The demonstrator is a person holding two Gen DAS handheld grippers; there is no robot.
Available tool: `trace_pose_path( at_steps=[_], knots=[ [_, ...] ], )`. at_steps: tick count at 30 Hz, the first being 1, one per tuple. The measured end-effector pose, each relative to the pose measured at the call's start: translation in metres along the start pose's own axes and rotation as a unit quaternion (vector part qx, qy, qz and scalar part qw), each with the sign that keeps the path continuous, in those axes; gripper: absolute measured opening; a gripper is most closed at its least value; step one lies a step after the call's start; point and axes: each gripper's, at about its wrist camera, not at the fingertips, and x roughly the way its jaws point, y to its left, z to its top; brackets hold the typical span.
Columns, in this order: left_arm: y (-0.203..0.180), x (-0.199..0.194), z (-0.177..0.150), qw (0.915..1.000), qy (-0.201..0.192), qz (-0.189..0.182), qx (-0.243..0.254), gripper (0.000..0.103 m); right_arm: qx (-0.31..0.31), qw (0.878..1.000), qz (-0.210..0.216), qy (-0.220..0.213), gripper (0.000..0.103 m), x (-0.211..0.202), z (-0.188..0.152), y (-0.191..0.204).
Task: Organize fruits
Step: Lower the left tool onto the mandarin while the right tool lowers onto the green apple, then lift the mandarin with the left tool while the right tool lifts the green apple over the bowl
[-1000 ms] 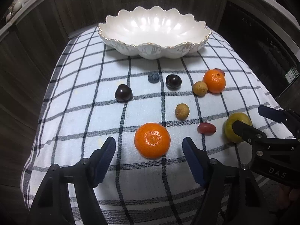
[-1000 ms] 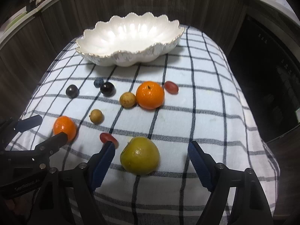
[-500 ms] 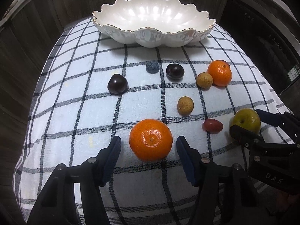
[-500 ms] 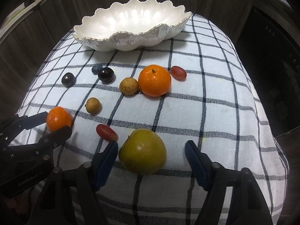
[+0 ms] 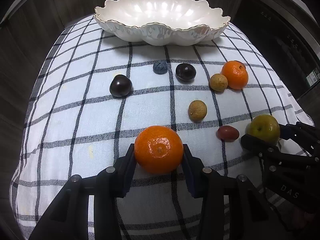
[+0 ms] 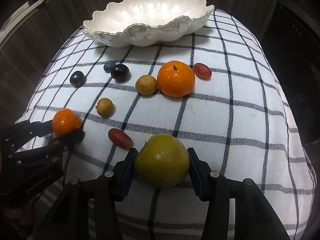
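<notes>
Left tongs (image 5: 159,156), lettered "GenRobot.AI" in the right wrist view, have just been closing and now pinch a mandarin (image 5: 159,150), navel end up, on the checked cloth (image 5: 80,120). Right tongs (image 6: 162,165), marked "DAS", likewise just closing, pads pressed on a yellow-green apple (image 6: 161,163), stem tilted up-left. Scalloped white bowl (image 5: 160,10) sits beyond, across the desk.

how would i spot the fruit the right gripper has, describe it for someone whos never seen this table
Start at the white scalloped bowl at the far end of the checked cloth, then come to the near edge. There the right gripper pinches a yellow-green apple-like fruit, the largest one and the only green one.
</notes>
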Motion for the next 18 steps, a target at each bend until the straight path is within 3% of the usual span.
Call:
trace_pose_path(
  at_steps=[18],
  knots=[
    [0.001,-0.027,0.008,0.9998,-0.02,0.004,0.0,0.042,0.001,1.0,0.006,-0.026,0.051,-0.023,0.009,0.0]
  ],
)
